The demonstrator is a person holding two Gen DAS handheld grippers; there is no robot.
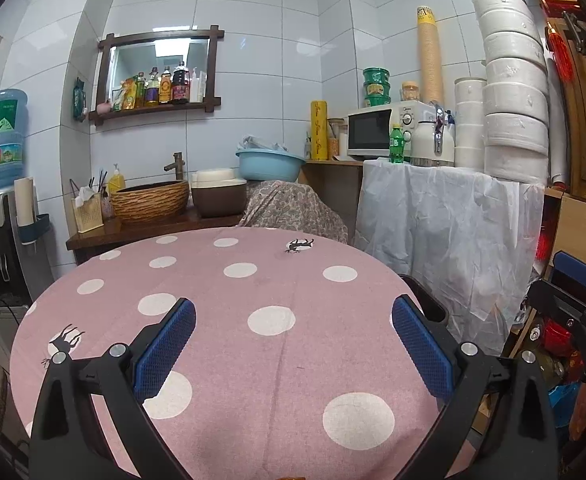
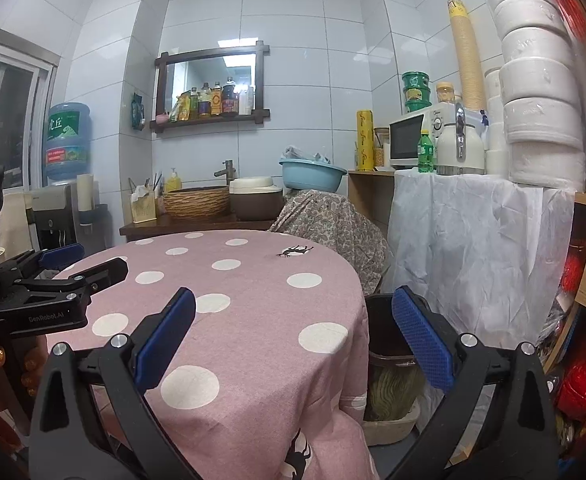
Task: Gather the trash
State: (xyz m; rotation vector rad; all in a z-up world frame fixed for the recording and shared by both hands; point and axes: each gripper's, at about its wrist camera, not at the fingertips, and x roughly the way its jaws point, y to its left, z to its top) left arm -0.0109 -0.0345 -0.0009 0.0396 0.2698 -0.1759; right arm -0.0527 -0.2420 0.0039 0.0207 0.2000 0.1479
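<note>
Above the round table (image 1: 253, 280), left gripper (image 1: 293, 344) and right gripper (image 2: 293, 336) are hovering wide open, empty; trash bin (image 2: 385, 320) is standing upright beside it

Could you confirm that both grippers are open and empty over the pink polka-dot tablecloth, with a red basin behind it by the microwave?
Nearly: the basin is light blue, not red, as the left wrist view shows. The rest of your statement holds.
</note>
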